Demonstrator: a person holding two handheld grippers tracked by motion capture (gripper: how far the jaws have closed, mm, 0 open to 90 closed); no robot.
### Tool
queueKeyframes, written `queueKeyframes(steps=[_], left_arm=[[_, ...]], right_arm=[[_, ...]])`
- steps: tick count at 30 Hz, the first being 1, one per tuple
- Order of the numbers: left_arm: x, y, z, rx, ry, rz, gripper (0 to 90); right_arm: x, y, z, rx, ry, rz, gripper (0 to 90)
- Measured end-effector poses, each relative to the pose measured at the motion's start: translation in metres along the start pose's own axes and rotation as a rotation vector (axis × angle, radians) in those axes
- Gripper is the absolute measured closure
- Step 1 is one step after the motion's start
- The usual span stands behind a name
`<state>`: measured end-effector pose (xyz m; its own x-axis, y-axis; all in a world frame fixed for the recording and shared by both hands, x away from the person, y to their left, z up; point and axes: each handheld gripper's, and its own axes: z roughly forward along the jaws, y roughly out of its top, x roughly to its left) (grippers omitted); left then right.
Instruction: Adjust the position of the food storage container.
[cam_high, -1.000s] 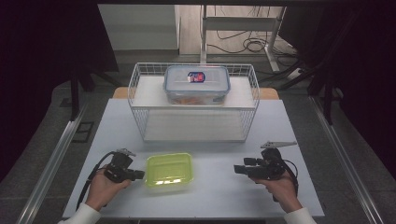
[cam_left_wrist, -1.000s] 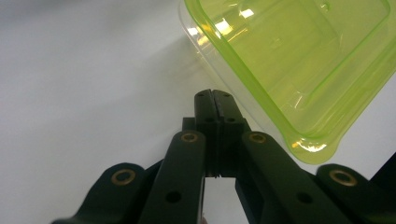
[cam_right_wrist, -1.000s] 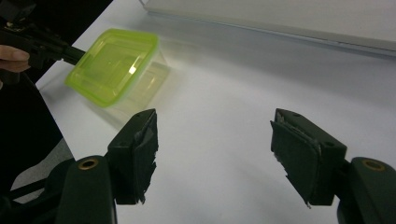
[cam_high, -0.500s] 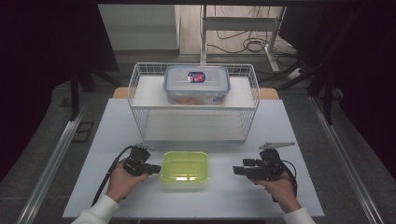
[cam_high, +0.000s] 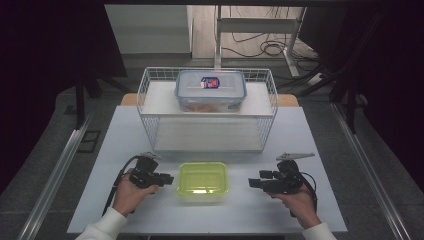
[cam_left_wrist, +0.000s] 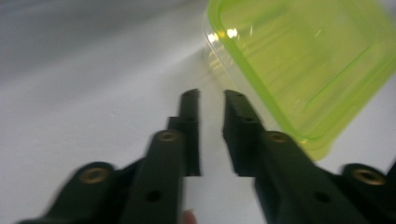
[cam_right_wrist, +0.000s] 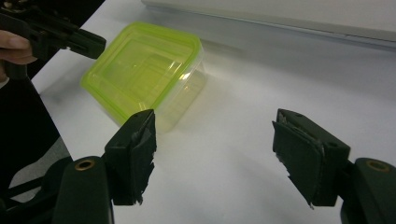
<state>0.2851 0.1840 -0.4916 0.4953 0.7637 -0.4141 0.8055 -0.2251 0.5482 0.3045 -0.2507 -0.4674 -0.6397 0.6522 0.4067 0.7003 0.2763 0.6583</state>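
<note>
Green-lidded container (cam_high: 202, 177) sits on table (cam_high: 320, 135) btwn grippers; left hand-held gripper (cam_high: 167, 179) jaws nearly together beside it, right hand-held gripper (cam_high: 253, 183) jaws wide apart.

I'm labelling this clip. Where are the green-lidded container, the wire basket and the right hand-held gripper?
green-lidded container (cam_high: 202, 177): high view, middle of its lid.
wire basket (cam_high: 150, 131): high view, left part of its front wall.
right hand-held gripper (cam_right_wrist: 212, 151): right gripper view, midway between its open fingertips.
</note>
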Motion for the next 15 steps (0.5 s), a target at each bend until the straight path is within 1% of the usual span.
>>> queueKeyframes(steps=[2,3,6,7,9,10,11,15], left_arm=[[0.003,-0.002,-0.009,-0.057,-0.045,-0.045,59.4],[0.003,-0.003,-0.012,-0.07,-0.059,-0.054,53.2],[0.005,-0.005,-0.022,-0.122,-0.128,-0.1,40.4],[0.006,-0.006,-0.024,-0.133,-0.142,-0.107,37.4],[0.006,-0.008,-0.026,-0.151,-0.15,-0.114,31.4],[0.006,-0.009,-0.027,-0.152,-0.155,-0.113,29.7],[0.006,-0.01,-0.027,-0.15,-0.162,-0.113,28.9],[0.006,-0.012,-0.027,-0.151,-0.158,-0.107,26.7]], right_arm=[[0.0,0.0,0.001,-0.005,0.001,0.008,27.5],[0.0,-0.001,0.001,-0.008,-0.002,0.015,26.3],[0.0,-0.002,0.002,-0.019,-0.002,0.015,25.4],[0.001,-0.002,0.002,-0.025,-0.004,0.014,24.8],[0.002,-0.002,0.002,-0.03,-0.014,0.008,24.5],[0.003,-0.003,0.003,-0.034,-0.008,0.008,24.5],[0.003,-0.003,0.003,-0.035,-0.004,0.008,24.6],[0.003,-0.002,0.003,-0.036,0.001,0.014,24.6]])
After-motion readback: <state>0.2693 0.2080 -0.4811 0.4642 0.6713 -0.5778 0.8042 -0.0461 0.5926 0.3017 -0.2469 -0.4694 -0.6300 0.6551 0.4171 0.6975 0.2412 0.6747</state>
